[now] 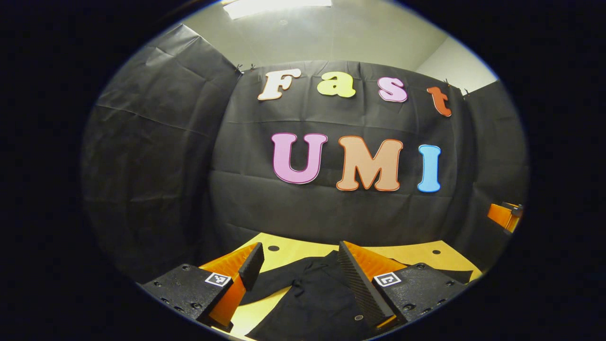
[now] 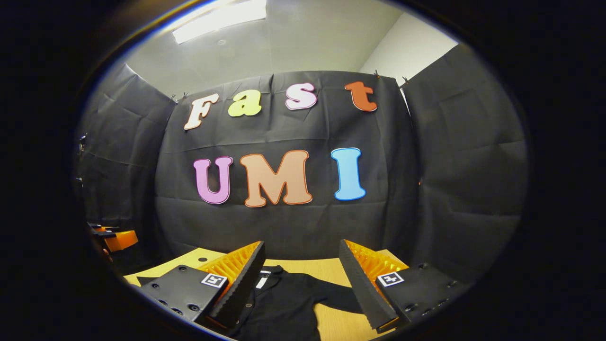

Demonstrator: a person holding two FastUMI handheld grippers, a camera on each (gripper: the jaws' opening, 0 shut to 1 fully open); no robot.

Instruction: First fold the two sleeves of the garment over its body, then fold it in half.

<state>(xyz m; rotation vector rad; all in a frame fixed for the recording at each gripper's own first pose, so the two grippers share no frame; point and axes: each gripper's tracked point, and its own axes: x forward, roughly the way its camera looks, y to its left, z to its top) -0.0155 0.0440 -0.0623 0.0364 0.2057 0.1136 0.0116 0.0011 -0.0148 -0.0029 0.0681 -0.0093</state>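
One garment is present: a black item lying flat on the yellow-tan desk. Two tongs are present, one per hand. In the left gripper view, the left tongs stand open above the desk, the two ribbed black fingers well apart with nothing between them; each finger is backed by an orange body and a black plate carrying one square marker, giving two markers. The garment lies between and beyond the fingers in this view, spreading toward the near edge, with one sleeve extending to the right across the desk. Two dark round holes are visible in the desk surface on the far side, one left and one right. At the far right edge of this view an orange part of the other tongs is visible. In the right gripper view, the right tongs are likewise open, fingers well apart and gripping nothing. The garment lies on the desk below and between them, its collar with a small white label toward the far side, just beside the left finger, and one sleeve reaching right toward the right finger. The fingers do not touch the garment in either view, as far as can be told. The sleeves lie unfolded.
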